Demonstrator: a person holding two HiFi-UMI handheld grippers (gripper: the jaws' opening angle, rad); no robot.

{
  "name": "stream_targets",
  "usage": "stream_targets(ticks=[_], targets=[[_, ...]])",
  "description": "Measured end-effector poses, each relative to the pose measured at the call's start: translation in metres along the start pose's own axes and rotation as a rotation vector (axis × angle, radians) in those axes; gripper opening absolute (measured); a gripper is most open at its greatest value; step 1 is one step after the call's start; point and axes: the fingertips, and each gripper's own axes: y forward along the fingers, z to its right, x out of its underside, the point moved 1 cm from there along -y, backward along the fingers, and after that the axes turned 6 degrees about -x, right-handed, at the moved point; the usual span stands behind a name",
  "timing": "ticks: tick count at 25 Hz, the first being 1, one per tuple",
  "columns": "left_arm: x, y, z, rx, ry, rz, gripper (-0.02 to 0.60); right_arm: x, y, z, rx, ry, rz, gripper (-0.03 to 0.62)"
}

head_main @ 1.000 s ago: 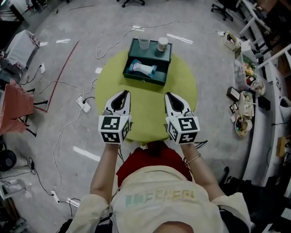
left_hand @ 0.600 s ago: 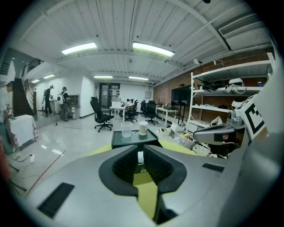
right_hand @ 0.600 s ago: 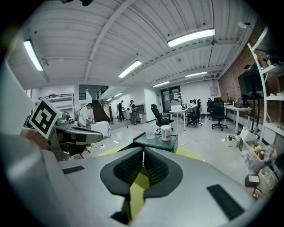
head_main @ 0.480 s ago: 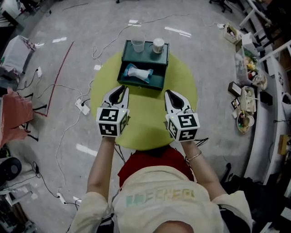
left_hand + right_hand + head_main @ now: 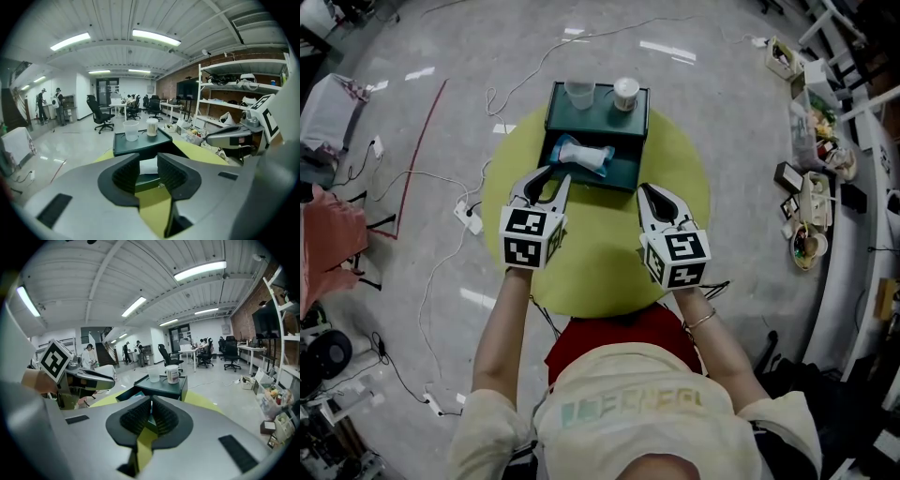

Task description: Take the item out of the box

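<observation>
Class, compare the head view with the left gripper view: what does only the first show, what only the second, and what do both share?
Only the head view: the person's shirt and left forearm. Only the left gripper view: ceiling lights, wall shelves and an office chair. Both: the yellow-green table, the dark green box, the clear cup and white cup on its top, and the right gripper.
</observation>
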Motion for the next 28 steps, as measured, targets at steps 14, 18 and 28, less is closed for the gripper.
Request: stream_targets(ticks=[14, 18, 28], targets=[[0.014, 0.058, -0.006, 0.078, 0.128, -0.166, 0.181, 0.004, 0.031, 0.028, -0.002, 0.027, -0.046, 0.038], [0.014, 0.073, -0.004, 0.114, 0.186, -0.204, 0.195, 0.005, 0.039, 0.033, -0.003, 0.033, -0.058, 0.038], [0.021, 0.102, 0.000, 0.224, 0.322, -0.294, 0.207, 0.007, 0.055, 0.041, -0.012, 0.040, -0.086, 0.038]])
